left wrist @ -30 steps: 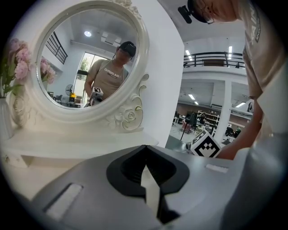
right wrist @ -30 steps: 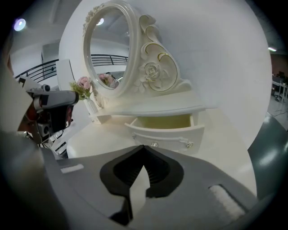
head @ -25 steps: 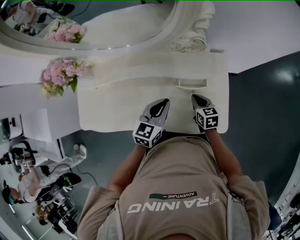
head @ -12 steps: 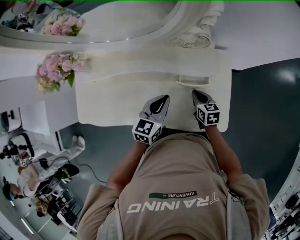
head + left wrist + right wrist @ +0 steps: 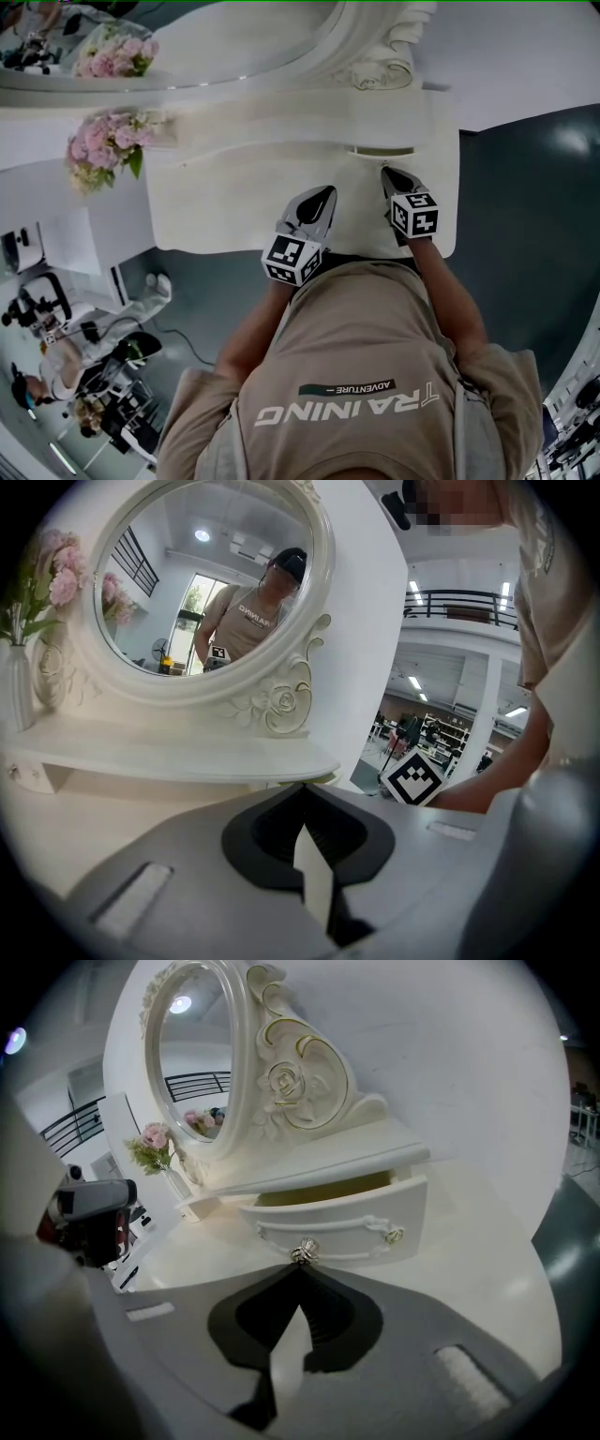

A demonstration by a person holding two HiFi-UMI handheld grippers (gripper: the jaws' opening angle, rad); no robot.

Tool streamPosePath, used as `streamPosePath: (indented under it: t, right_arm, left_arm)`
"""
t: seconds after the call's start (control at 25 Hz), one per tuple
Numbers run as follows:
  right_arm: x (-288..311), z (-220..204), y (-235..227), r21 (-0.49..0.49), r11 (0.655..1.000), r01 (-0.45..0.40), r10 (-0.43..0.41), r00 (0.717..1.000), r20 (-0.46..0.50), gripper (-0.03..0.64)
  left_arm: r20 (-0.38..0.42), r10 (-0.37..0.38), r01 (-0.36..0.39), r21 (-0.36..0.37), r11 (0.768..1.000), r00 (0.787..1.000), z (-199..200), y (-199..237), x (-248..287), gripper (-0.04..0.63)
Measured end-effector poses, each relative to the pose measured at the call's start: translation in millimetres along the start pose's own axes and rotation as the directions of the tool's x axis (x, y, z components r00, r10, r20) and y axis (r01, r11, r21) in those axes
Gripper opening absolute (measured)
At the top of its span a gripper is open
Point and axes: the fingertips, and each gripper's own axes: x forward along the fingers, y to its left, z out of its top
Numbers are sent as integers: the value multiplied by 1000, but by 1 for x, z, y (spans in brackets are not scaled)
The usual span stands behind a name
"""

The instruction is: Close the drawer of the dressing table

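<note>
The white dressing table (image 5: 234,202) carries a small drawer (image 5: 342,1221) under its shelf at the right, standing a little open with a dark gap along its top. In the head view the drawer (image 5: 382,150) shows as a narrow slot. My right gripper (image 5: 300,1267) is shut, its tips right at the drawer's metal knob (image 5: 303,1252); whether they touch it I cannot tell. From above the right gripper (image 5: 386,172) points at the drawer front. My left gripper (image 5: 328,192) hovers shut over the tabletop, left of the right one, holding nothing; in its own view the left gripper (image 5: 302,786) faces the shelf.
An oval mirror (image 5: 202,583) in a carved frame rises behind the shelf. A vase of pink flowers (image 5: 94,155) stands at the shelf's left end. People and equipment (image 5: 75,337) are on the floor to the left. The table's front edge (image 5: 281,251) lies just before my body.
My right gripper has moved forward toward the drawer front, and the drawer's open gap looks narrower than before. The left gripper stays about where it was.
</note>
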Motion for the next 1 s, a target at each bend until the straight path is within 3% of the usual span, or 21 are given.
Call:
streamPosePath:
  t: [0.68, 1.0]
  right_arm:
    - [12, 19, -5, 14, 1000, -21, 21, 1000, 14, 2]
    - [19, 27, -8, 4, 1000, -6, 6, 999, 35, 3]
  left_arm:
    - [-34, 11, -12, -5, 1000, 999, 1, 3, 4, 15]
    - [-13, 23, -24, -8, 1000, 1000, 7, 10, -6, 15]
